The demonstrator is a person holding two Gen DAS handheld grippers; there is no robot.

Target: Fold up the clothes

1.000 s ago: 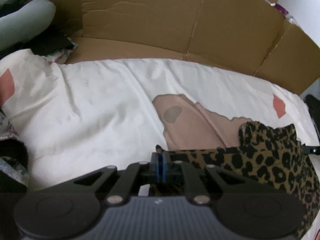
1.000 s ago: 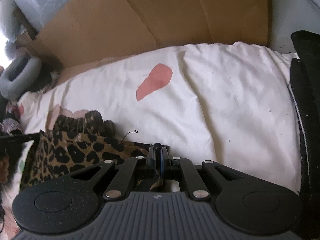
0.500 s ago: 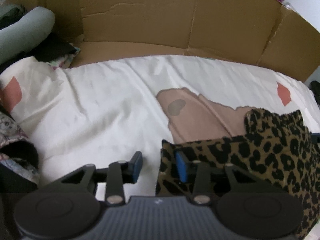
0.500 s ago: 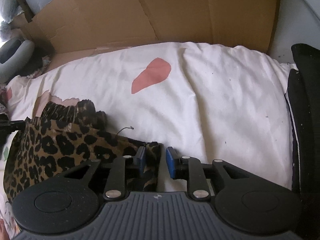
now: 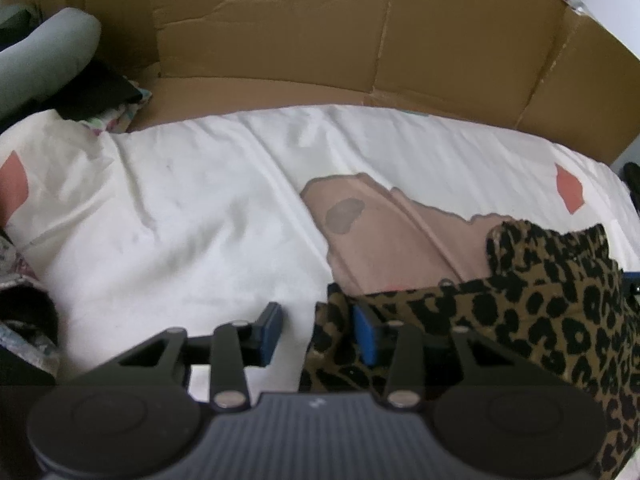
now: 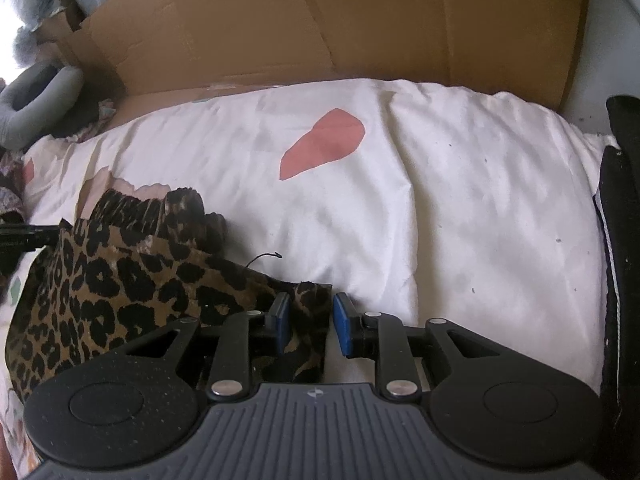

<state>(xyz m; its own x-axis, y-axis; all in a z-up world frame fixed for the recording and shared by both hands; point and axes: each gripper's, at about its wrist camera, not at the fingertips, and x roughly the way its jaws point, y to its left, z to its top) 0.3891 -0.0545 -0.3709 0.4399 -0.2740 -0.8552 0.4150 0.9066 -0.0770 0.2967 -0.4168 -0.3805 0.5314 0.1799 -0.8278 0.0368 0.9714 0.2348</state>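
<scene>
A leopard-print garment [image 5: 540,312] lies bunched on a white duvet [image 5: 180,220] with pink patches. In the left wrist view my left gripper [image 5: 318,328] stands open at the garment's left corner. That corner leans on the right pad, and the left pad is bare over the duvet. In the right wrist view the garment [image 6: 120,280] spreads to the left, its right corner hanging between the blue pads of my right gripper [image 6: 312,316]. These jaws are closing, with a gap still showing between the right pad and the cloth.
A flattened cardboard sheet [image 5: 320,40] stands behind the duvet [image 6: 440,220] as a back wall. A grey cushion [image 5: 40,60] and dark clothes lie at the far left. A black padded edge [image 6: 620,240] runs down the right side.
Both grippers were shut on the garment's corners a second ago and have let go; the corners now sag loose between the pads. The right jaws have narrowed slightly since half a second ago.
</scene>
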